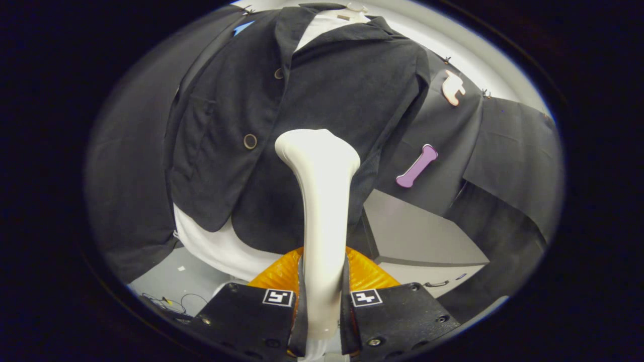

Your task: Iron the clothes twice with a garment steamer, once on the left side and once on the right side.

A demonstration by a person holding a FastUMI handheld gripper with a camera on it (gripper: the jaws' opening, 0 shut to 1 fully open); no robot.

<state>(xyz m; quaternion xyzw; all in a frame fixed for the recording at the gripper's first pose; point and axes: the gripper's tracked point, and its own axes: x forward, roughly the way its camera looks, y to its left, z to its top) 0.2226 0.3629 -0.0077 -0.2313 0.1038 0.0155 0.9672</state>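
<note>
A dark jacket (322, 90) hangs over a white shirt (211, 246), whose hem shows below the jacket. A white garment steamer (322, 201) stands upright between my fingers, its handle pressed by both. Its wide head (317, 146) rests against the jacket's front, just right of the lower button (250, 141). My gripper (322, 296) is shut on the steamer's handle, below the jacket's hem.
Black cloth covers the wall on both sides of the jacket. A grey panel (417, 236) stands to the lower right behind the steamer. Thin cables (171, 301) lie on the grey floor at the lower left.
</note>
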